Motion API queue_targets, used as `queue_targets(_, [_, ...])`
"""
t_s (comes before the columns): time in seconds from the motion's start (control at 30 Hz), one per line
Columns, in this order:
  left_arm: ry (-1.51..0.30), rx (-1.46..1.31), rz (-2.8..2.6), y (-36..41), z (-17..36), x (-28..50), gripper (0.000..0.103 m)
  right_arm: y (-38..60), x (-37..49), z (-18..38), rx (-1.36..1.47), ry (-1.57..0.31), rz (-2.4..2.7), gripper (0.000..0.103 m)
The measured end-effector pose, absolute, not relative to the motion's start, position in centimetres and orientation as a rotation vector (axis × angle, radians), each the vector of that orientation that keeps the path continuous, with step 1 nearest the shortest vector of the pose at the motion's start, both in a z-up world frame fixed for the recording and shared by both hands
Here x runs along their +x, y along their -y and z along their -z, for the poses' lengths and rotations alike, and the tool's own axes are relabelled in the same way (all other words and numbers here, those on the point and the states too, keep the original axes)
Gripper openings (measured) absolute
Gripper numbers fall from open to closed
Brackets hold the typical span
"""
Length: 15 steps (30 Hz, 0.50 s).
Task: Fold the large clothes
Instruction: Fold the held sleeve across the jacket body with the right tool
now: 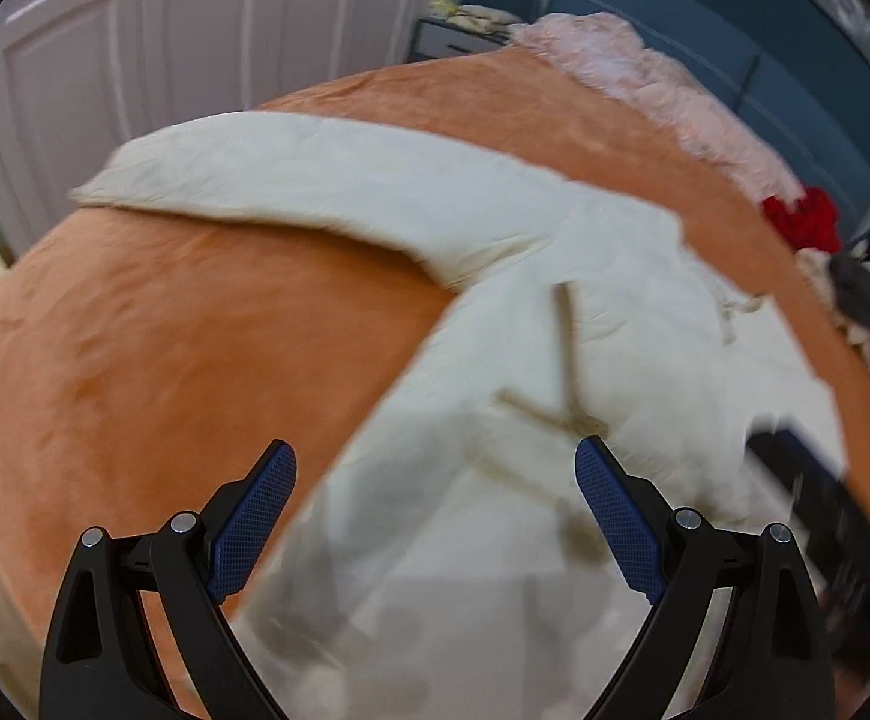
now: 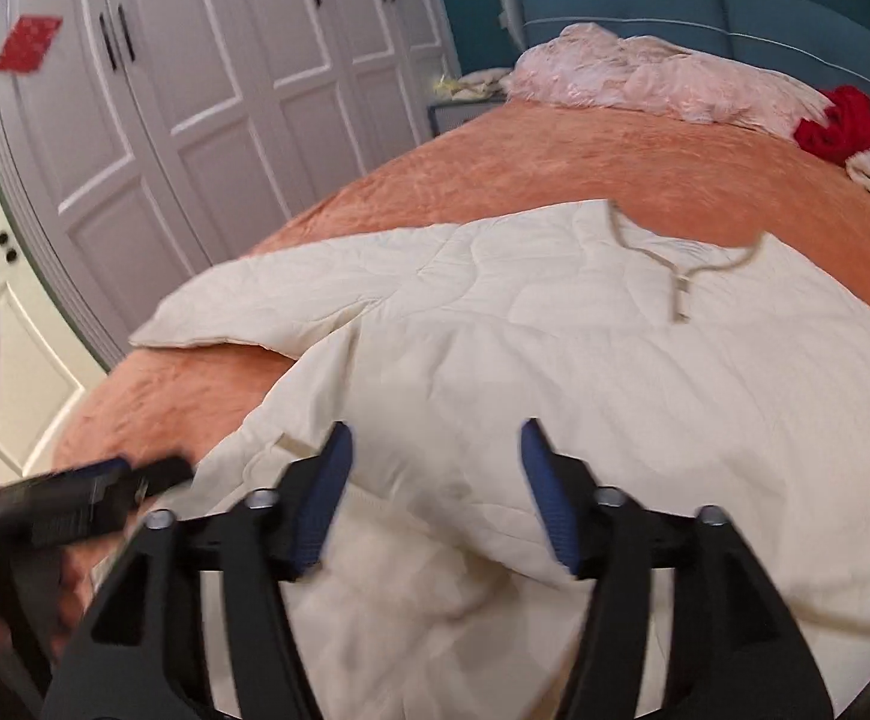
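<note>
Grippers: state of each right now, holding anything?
Left gripper: open, holding nothing, above the cream garment.
Right gripper: open, holding nothing.

Bed [image 2: 555,168] with orange cover fills room's middle. Behind its head: blue padded headboard [image 2: 705,6] against teal wall [image 2: 465,0]. Left of bed: white panelled wardrobe doors [image 2: 207,60], dark handles, red stickers. Nightstand [image 1: 447,39], probably, beside bed's head corner. Soft even light.

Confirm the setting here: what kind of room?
Most likely a home bedroom. A bed with an orange cover and a blue padded headboard fills the view, white panelled wardrobe doors run along the wall, and a cream quilted garment lies spread on the bed.
</note>
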<state>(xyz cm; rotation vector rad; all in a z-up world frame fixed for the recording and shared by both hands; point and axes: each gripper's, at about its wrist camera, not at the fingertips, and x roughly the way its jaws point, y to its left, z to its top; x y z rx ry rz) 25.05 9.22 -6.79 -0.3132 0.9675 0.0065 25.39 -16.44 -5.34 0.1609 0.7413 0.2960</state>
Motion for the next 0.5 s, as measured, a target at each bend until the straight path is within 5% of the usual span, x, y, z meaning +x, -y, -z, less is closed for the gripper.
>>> queue_targets(0.37, [-1.095,-0.524,0.133,-2.7,10.6,30.7,0.092,38.3,20.4,9.2,0.626,-0.725,0.213,0.061])
queue_targets(0.47, [-1.071,-0.453,0.119,-1.1,10.5,31.4,0.083,42.7,21.1,10.6,0.736,-0.706,0.297,0.061])
queue_targets(0.5, [-1.074,-0.433,0.121,-0.7,10.6,31.6,0.072,43.5,21.7,11.1,0.759,-0.708,0.297,0.059])
